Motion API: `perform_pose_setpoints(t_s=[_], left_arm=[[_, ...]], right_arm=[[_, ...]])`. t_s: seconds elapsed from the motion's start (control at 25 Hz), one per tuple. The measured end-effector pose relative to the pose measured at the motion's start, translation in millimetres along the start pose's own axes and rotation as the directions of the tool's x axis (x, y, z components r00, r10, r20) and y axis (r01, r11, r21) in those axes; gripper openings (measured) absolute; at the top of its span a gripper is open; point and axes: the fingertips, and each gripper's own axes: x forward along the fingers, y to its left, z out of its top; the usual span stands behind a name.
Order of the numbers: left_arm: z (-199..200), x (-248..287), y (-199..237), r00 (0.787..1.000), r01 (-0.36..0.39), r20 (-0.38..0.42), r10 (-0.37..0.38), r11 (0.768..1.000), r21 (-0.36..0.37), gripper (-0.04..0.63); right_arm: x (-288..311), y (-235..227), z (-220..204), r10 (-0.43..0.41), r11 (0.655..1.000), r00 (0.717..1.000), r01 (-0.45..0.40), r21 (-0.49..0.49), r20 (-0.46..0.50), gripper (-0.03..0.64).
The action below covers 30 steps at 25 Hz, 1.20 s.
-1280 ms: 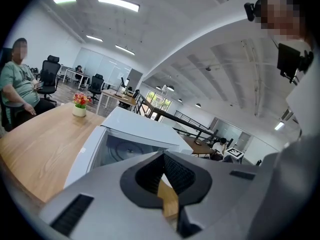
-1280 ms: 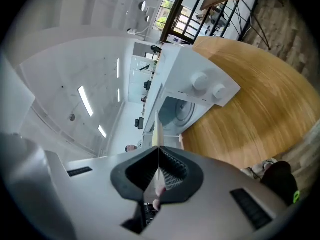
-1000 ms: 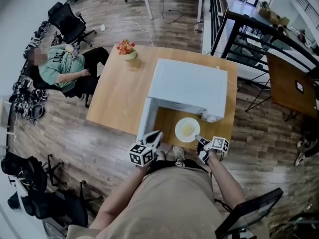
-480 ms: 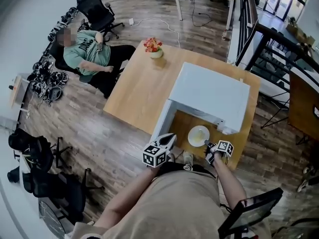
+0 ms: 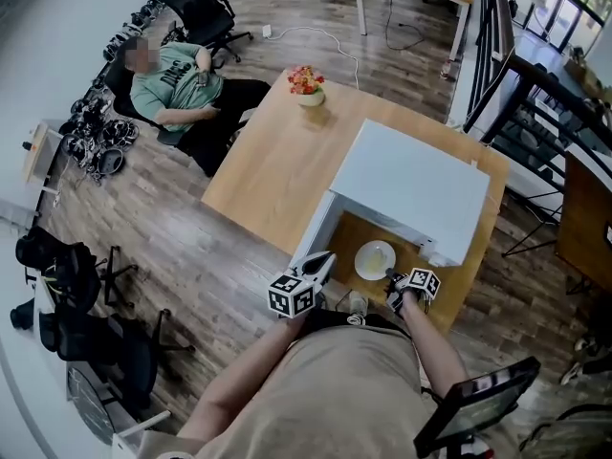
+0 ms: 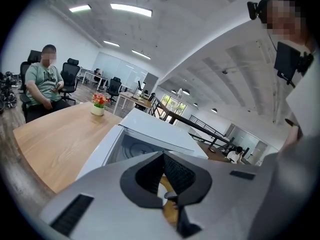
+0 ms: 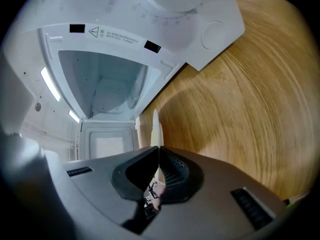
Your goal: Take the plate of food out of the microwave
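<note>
The white plate of food (image 5: 374, 259) is outside the white microwave (image 5: 413, 191), over the wooden table (image 5: 277, 165) just in front of the oven's open cavity (image 7: 102, 81). My right gripper (image 5: 391, 276) is shut on the plate's near rim; in the right gripper view the plate (image 7: 155, 126) shows edge-on, running out from between the jaws. The microwave door (image 5: 316, 226) stands swung open at the left. My left gripper (image 5: 323, 258) hovers beside that door, shut, with nothing held; in the left gripper view its jaws meet in front of the microwave (image 6: 150, 134).
A small pot of flowers (image 5: 307, 81) stands at the table's far corner. A person (image 5: 177, 76) sits on a chair beyond the table's left side. Black office chairs and gear line the left wall. A dark railing (image 5: 497, 75) runs behind the microwave.
The head view has shifted, so the table and microwave sit further right and up. The plate, the right gripper on its rim and the left gripper keep much the same places relative to the microwave.
</note>
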Motion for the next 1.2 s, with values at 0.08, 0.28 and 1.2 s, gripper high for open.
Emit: perform_pose_setpoints(t_s=[0.08,0.28,1.2], left_arm=[[4,-1,3,1.000,-0.007,0.009,0.007,1.000,-0.005,0.003],[9,-6,9,1.000,-0.018,0.023,0.018,1.000,-0.017,0.003],[38,-25,4,0.990,0.101,0.106,-0.092,0.991,-0.086,0.003]], right_arm=[[6,-4,0,-0.042,0.999,0.999,0.042,0.008,0.000,0.012],[12,-17,4,-0.203,0.978,0.979,0.204,-0.043,0.027,0.013],[-92,206,1,0.085,0.599,0.934,0.230,-0.767,0.347,0.365]])
